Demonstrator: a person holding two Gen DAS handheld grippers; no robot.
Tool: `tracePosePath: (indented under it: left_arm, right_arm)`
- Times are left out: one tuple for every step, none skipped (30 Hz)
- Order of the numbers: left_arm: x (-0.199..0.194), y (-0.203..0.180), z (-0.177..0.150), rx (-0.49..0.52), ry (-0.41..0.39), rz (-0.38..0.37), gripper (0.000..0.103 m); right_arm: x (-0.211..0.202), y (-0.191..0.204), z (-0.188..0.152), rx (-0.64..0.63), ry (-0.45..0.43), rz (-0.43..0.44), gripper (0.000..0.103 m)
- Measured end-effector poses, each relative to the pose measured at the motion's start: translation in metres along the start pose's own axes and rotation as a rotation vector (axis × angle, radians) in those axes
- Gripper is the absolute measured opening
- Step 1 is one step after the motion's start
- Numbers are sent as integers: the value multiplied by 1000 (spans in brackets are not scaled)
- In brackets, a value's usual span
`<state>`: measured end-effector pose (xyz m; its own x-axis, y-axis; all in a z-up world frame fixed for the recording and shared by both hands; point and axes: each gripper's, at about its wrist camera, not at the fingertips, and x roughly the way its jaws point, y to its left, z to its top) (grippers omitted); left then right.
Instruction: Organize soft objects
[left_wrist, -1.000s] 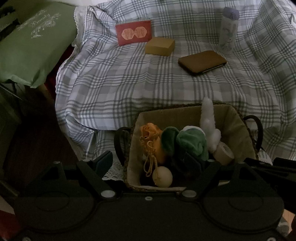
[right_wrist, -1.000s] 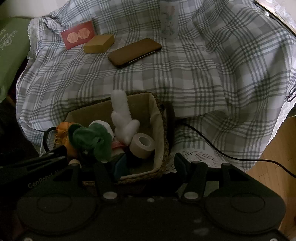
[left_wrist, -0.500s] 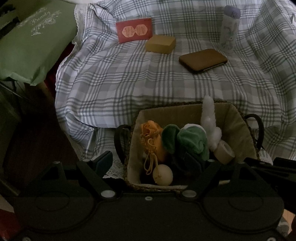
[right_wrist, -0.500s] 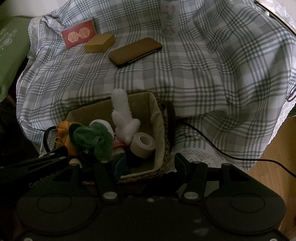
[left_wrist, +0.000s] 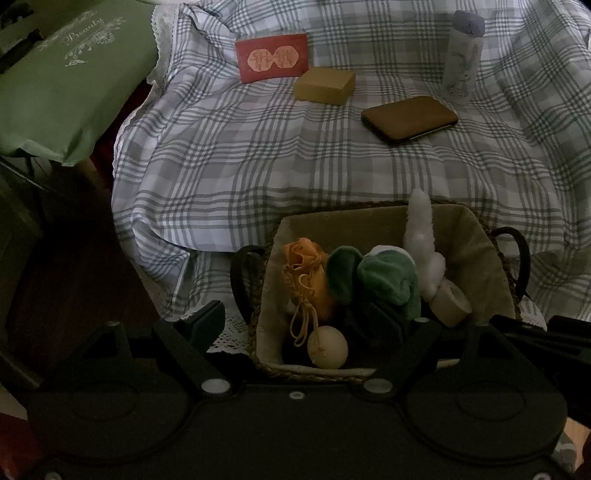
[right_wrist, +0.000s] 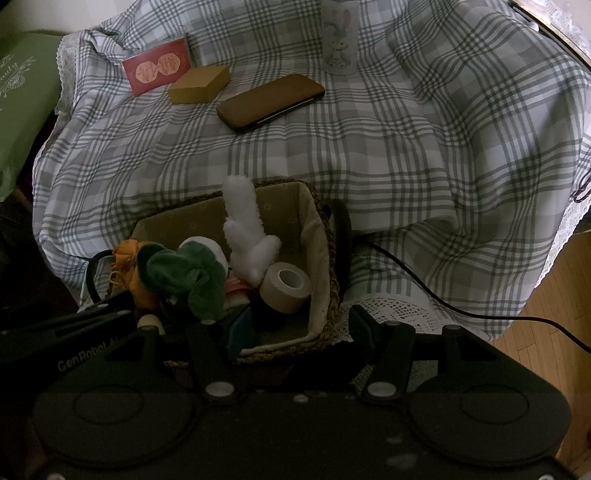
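Note:
A woven basket (left_wrist: 369, 229) with dark handles sits at the near edge of the plaid cloth (left_wrist: 258, 155). It holds an orange drawstring pouch (left_wrist: 310, 273), a green plush (left_wrist: 384, 273), a white plush (left_wrist: 419, 225), a tape roll (left_wrist: 450, 301) and a cream ball (left_wrist: 327, 347). My left gripper (left_wrist: 295, 321) is open, one finger outside the basket's left wall and the other inside it. My right gripper (right_wrist: 295, 325) is open astride the basket's (right_wrist: 317, 236) right wall, near the tape roll (right_wrist: 286, 282). No pad presses on anything.
On the cloth farther back lie a red card (left_wrist: 272, 57), a tan block (left_wrist: 325, 85), a brown case (left_wrist: 409, 119) and a rabbit-print bottle (left_wrist: 463, 55). A green cushion (left_wrist: 62, 81) lies left. A black cable (right_wrist: 461, 310) runs right toward the wooden floor (right_wrist: 546, 350).

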<state>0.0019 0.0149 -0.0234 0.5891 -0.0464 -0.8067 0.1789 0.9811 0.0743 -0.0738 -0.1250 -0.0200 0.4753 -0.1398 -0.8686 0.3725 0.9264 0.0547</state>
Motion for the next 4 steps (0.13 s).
tracePosePath:
  left_arm:
    - [0,0,0,0,0,0,81]
    - [0,0,0,-1,1,-1,81]
    - [0,0,0,0,1,-1,81]
    - [0,0,0,0,1,0,81]
  right_arm:
    - [0,0,0,0,0,0,57]
    - [0,0,0,0,0,1,57]
    - [0,0,0,0,0,0,57]
    - [0,0,0,0,0,0,57]
